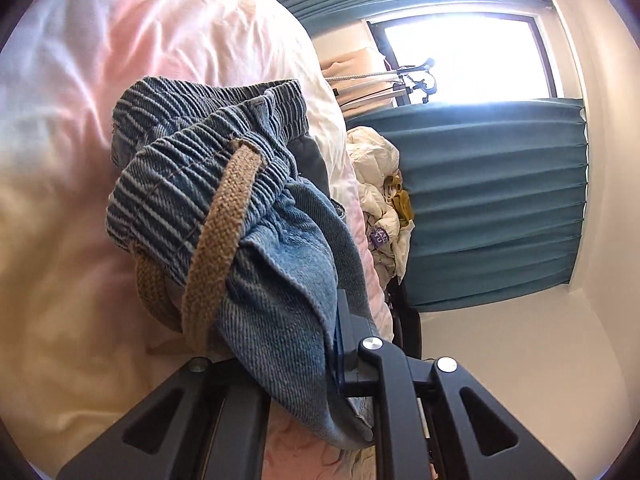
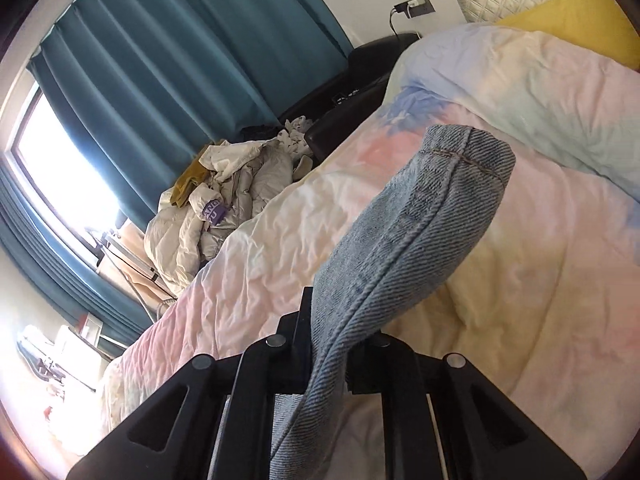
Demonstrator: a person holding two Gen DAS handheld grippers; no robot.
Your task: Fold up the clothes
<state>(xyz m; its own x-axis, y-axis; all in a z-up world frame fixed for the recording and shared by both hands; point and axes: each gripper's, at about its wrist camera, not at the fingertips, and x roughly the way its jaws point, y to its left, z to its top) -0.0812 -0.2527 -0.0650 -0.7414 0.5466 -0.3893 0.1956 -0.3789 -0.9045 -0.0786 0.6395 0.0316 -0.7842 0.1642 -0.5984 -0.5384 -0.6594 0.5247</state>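
Right now the left gripper [image 1: 320, 344] has its jaws closed on the bunched elastic waistband end of the denim shorts [image 1: 256, 216], the tan drawstring [image 1: 216, 248] looping down in front. Meanwhile the right gripper [image 2: 326, 344] is clamped on a stitched hem of the same shorts [image 2: 404, 232], lifted above the pastel quilt [image 2: 520, 184] on the bed, well apart from the crumpled pale clothes pile [image 2: 224, 208] near its far edge.

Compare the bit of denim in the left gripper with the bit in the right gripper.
The left gripper pinches the denim waistband end, gathered and ribbed with elastic; the right gripper pinches a flat denim hem end with a stitched seam. The waistband end carries a tan drawstring; the hem end has none. The waistband end looks darker blue. Both are lifted above the pastel quilt.
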